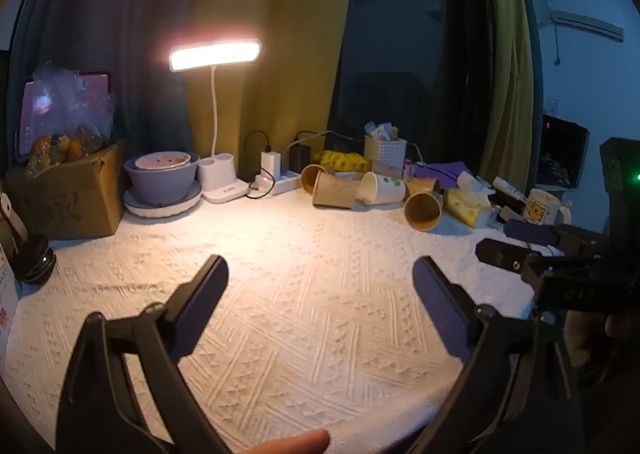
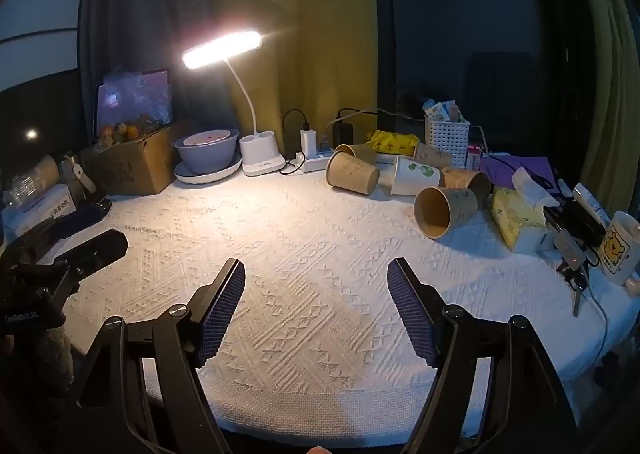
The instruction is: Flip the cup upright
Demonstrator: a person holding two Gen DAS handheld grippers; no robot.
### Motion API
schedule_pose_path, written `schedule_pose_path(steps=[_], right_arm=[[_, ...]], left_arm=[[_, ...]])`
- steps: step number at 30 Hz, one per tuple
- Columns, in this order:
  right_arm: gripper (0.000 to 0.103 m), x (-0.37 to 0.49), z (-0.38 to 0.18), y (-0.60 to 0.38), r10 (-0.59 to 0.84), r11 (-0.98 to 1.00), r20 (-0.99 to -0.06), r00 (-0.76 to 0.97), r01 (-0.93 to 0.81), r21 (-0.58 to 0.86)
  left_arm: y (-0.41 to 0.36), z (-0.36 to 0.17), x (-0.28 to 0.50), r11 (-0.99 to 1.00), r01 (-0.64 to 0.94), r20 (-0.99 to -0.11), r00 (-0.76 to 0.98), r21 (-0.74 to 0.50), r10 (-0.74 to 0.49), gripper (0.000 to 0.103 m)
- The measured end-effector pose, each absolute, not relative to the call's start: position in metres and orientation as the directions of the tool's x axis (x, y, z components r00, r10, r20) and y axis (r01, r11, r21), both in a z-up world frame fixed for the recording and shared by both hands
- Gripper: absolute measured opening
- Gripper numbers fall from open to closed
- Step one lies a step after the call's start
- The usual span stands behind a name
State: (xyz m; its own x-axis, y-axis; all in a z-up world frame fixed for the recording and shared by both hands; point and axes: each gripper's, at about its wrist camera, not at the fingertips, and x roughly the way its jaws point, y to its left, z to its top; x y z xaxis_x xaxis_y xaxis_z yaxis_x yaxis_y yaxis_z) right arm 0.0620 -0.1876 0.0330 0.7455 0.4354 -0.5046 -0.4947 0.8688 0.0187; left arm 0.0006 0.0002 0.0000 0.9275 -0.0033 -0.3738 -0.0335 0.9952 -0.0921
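Several paper cups lie on their sides at the back right of the white cloth. The nearest brown cup [image 2: 444,210] [image 1: 422,210] has its mouth toward me. A white cup with green dots [image 2: 416,176] [image 1: 380,187] and another brown cup [image 2: 352,174] [image 1: 334,190] lie behind it. My left gripper [image 1: 320,274] is open and empty over the cloth, well short of the cups. My right gripper [image 2: 316,278] is open and empty too, nearer the front edge. Each gripper shows in the other's view: the right one [image 1: 516,250] and the left one [image 2: 86,232].
A lit desk lamp [image 2: 222,47] stands at the back with a blue bowl [image 2: 206,151], a power strip [image 2: 316,163] and a cardboard box [image 2: 132,163]. A tissue pack [image 2: 516,223], a bear mug [image 2: 618,250], keys [image 2: 574,254] and a white basket [image 2: 446,139] crowd the right side.
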Motion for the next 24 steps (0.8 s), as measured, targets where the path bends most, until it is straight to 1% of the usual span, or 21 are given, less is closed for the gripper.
schedule_pose_path(steps=[2, 13, 24], right_arm=[[0.076, 0.0625, 0.0328, -0.1876, 0.432, 0.868, -0.517, 0.739, -0.495, 0.018], [0.076, 0.0642, 0.032, -0.1899, 0.426, 0.872, -0.513, 0.745, -0.49, 0.013], [0.076, 0.0608, 0.0359, -0.1909, 0.422, 0.875, -0.508, 0.751, -0.484, 0.011]], left_arm=[[-0.0006, 0.0006, -0.0004, 0.996, -0.034, -0.367, 0.93, -0.087, 0.0, 0.094], [-0.0046, -0.0025, -0.0043, 0.996, -0.033, -0.343, 0.939, -0.088, 0.001, 0.094], [-0.0041, -0.0043, -0.0015, 0.996, -0.029, -0.348, 0.937, -0.087, -0.003, 0.094]])
